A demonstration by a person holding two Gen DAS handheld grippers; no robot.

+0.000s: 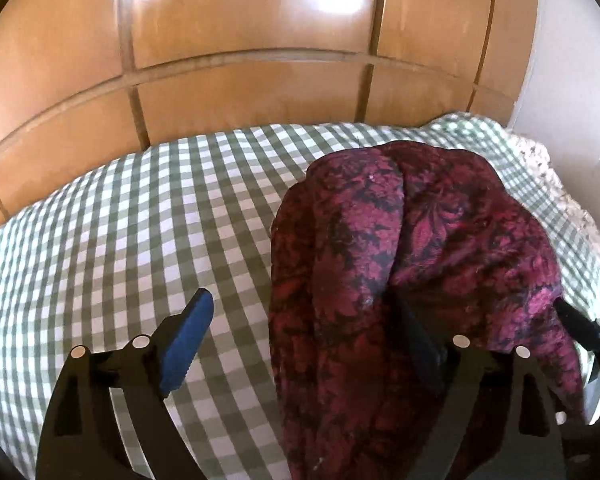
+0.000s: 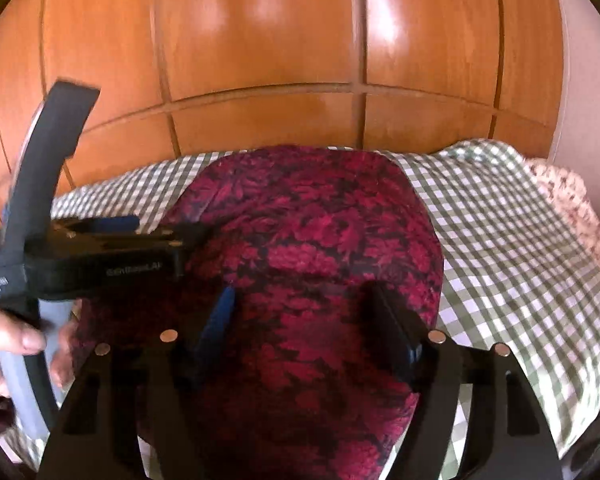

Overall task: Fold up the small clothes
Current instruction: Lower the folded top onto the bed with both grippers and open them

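Observation:
A dark red and black leaf-patterned garment lies bunched on a green-and-white checked cloth. In the left wrist view my left gripper is open; its left blue pad is over the bare cloth, and its right finger is under a fold of the garment. In the right wrist view the garment fills the middle. My right gripper is open, with both fingers resting on or in the fabric. The left gripper's body shows at the left, reaching into the garment's left edge.
Wooden panelled wardrobe doors stand behind the surface. A pale floral cloth lies at the far right edge of the checked cloth. A white wall is at right. The person's hand holds the left gripper's handle.

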